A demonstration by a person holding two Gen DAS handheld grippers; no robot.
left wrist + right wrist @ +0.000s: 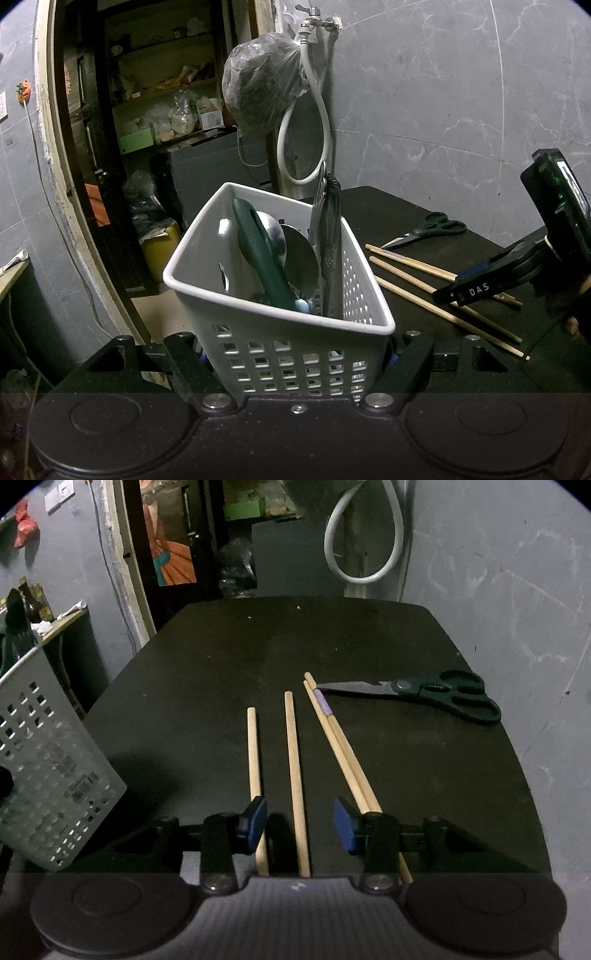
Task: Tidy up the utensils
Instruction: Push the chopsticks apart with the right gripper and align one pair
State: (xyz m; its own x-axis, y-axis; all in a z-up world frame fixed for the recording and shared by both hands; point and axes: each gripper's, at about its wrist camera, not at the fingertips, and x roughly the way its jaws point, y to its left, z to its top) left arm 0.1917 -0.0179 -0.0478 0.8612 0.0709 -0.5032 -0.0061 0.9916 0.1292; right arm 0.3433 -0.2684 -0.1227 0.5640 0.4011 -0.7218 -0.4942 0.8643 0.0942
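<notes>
Item: white basket (280, 325), pinched between the left gripper (295, 354) jaws and held tilted at the table (332, 642) edge.
Contents: green-handled tool (264, 258), round steel ladle (295, 254), ornate dark handle (330, 236) and a slimmer steel one beside it. These count as sorted.

Item: right gripper (300, 825), jaws spread, nothing pinched.
Between the jaws: one chopstick (295, 775), untouched by either pad.
At the left pad: a second chopstick (254, 753), passing under it.
Behind the right pad: a banded pair (338, 746).
Beyond the jaws, to the right: scissors (436, 694).

Progress: judged roughly half done; four chopsticks and the scissors remain on the table.

View notes: only the left view shows the basket's contents, the tap (314, 18) and the hanging bag (262, 85). Only the right view shows which chopstick lies between the jaws; there the basket is a perforated wall at the left margin.
</notes>
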